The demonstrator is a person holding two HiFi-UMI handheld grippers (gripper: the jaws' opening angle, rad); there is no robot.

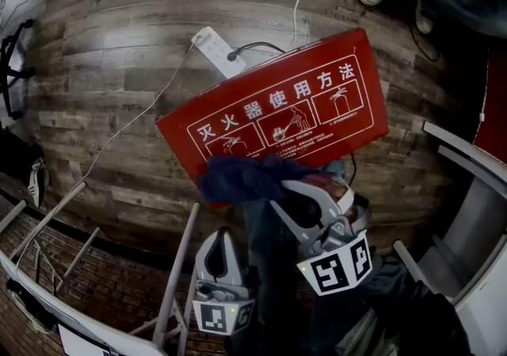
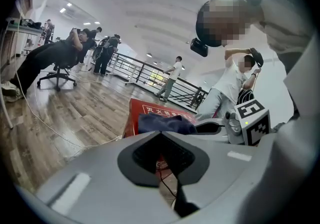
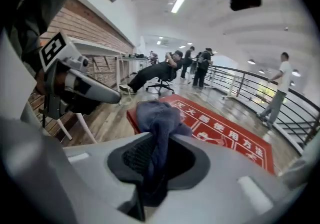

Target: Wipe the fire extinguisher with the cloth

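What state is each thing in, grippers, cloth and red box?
Red rectangular box: lying printed face up on floor.
Dark blue fabric cloth: bunched on the box's near edge.
Right gripper: shut on the cloth.
Left gripper: shut, empty.
White plastic power strip: one black plug in.

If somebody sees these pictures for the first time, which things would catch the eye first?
First comes the flat red fire extinguisher box with white Chinese print, lying on the wooden plank floor in the middle of the head view. Next is the crumpled dark blue cloth over the box's near edge, clamped in the right gripper. A white power strip lies just behind the box.
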